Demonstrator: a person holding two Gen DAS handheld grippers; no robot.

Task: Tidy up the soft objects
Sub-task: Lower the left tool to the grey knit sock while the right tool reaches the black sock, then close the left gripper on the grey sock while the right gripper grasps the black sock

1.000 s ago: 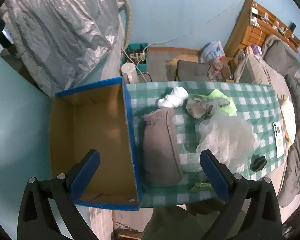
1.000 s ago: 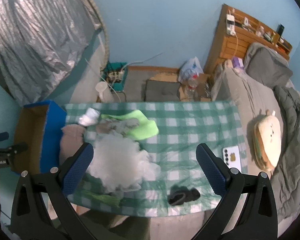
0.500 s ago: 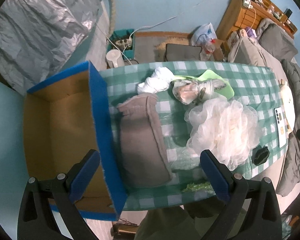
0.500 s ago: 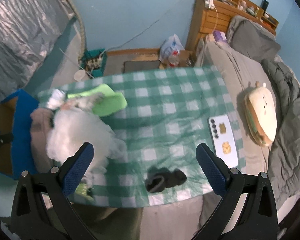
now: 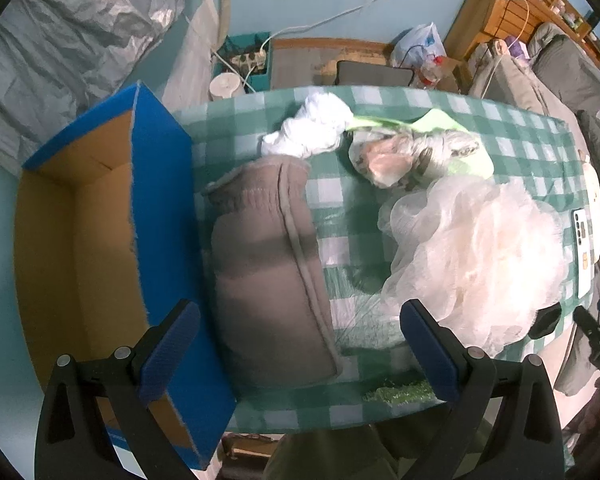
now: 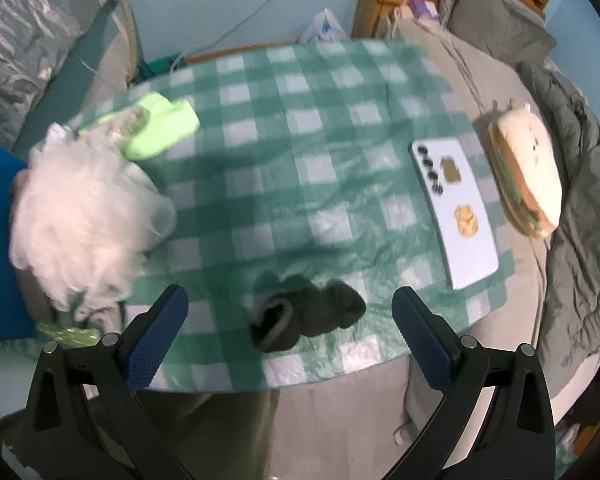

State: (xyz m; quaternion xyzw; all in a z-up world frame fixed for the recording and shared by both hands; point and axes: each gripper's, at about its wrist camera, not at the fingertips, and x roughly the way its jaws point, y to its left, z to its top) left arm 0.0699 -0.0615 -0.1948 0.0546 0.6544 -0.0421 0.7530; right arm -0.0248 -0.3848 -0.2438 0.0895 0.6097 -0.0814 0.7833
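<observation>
Plainly no writing reads; left gripper (image 5: 300,350) gapes over grey pouch (image 5: 266,276) — right gripper (image 6: 288,336) gapes over dark sock (image 6: 306,316).

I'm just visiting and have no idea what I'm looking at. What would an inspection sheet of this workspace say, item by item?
Surface: table under a green checked cloth, wrinkled.
Job's things: grey cushion beside the open blue box, which looks empty; white mesh bundle; white cloth; green cloth; dark sock near the front edge.
Clutter: phone face down on the table; bagged item.
Grippers: left gripper open over the cushion; right gripper open over the sock; both hold nothing.
Cables: power strip with leads on the floor.
Surroundings: bed with a sandwich plush, wooden shelf, silver sheet.
</observation>
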